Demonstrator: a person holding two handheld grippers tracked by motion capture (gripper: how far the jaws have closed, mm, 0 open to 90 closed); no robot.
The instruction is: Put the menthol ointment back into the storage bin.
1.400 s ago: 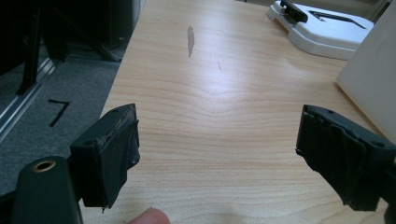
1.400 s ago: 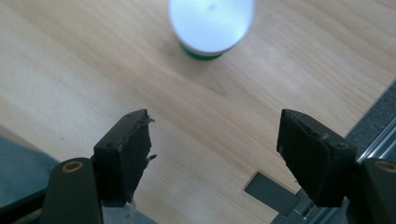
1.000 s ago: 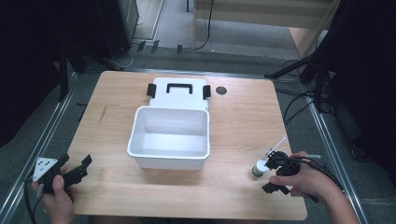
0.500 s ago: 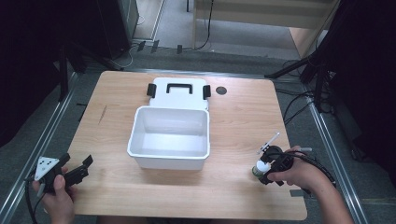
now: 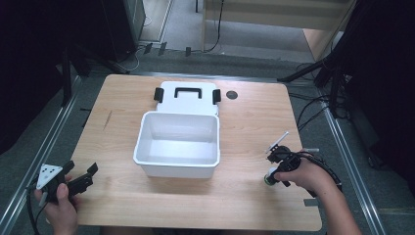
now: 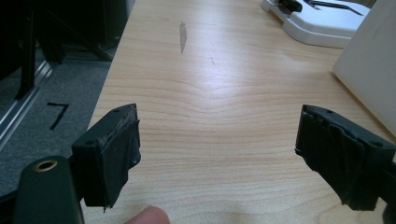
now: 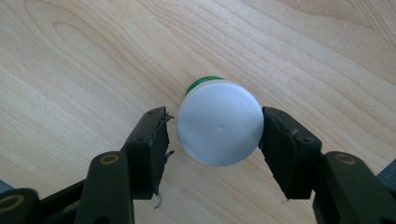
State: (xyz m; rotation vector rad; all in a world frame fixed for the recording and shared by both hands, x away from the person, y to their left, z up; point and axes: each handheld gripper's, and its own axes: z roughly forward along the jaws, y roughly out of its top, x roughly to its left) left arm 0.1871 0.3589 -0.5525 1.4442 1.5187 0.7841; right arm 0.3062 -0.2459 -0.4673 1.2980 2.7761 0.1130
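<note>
A small white-capped jar (image 7: 219,122) with a green rim beneath stands on the wooden table (image 5: 254,122), at the lower right of the high view. The right gripper (image 7: 214,140) comes down over it from above, and its jaws have just been closing: the right-hand pad touches the cap's edge, while the left pad stands a sliver off (so not yet a grasp). Toward the middle of the frame sits an empty white plastic box (image 5: 178,144), its lid (image 5: 187,96) lying flat behind it. At the lower left, the left gripper (image 6: 219,154) hovers over bare wood, jaws spread wide, holding nothing.
</note>
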